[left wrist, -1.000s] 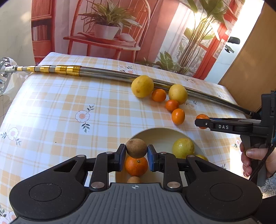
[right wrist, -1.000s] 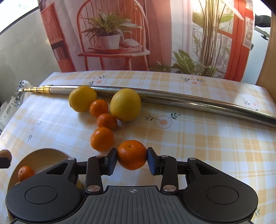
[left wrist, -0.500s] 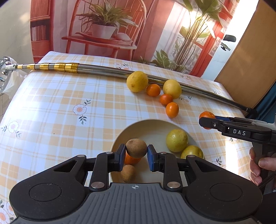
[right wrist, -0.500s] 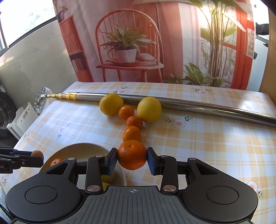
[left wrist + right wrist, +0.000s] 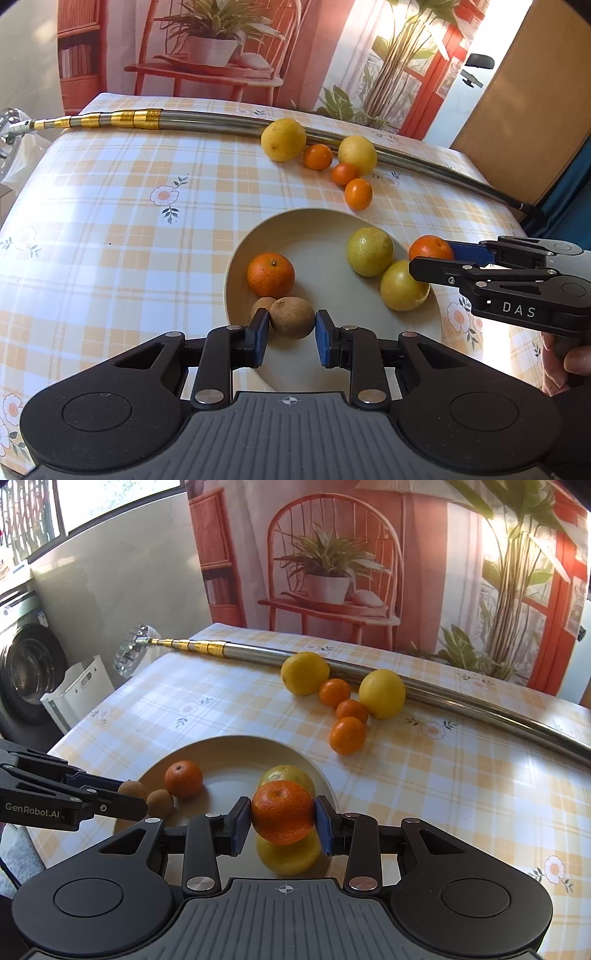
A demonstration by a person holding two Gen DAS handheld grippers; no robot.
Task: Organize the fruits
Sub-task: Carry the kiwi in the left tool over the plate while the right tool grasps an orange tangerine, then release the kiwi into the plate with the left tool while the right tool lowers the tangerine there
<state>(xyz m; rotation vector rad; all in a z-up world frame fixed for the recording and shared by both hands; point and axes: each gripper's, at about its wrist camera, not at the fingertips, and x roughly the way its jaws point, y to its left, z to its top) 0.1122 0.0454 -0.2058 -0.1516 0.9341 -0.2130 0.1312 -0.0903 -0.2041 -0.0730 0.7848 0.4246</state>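
Observation:
A cream plate (image 5: 325,254) holds a mandarin (image 5: 270,275), two yellow-green fruits (image 5: 369,251) and a small brown fruit (image 5: 259,305). My left gripper (image 5: 290,328) is shut on a larger brown fruit (image 5: 291,317), low over the plate's near left, right beside the small one. My right gripper (image 5: 282,821) is shut on a mandarin (image 5: 282,810) and hangs over the plate's (image 5: 229,771) right side, above the yellow-green fruits (image 5: 288,853). In the left wrist view that gripper (image 5: 432,258) reaches in from the right.
Two yellow fruits (image 5: 283,139) and three mandarins (image 5: 357,194) lie beyond the plate, against a long metal pole (image 5: 221,123) crossing the back of the checked tablecloth. A person's hand (image 5: 561,365) holds the right gripper. A washing machine (image 5: 26,672) and white basket stand off the table's left.
Both grippers pulled back and came over the plate. The left one lowered its brown fruit toward the plate's near left; the right one carried its mandarin from the table to above the plate's right side.

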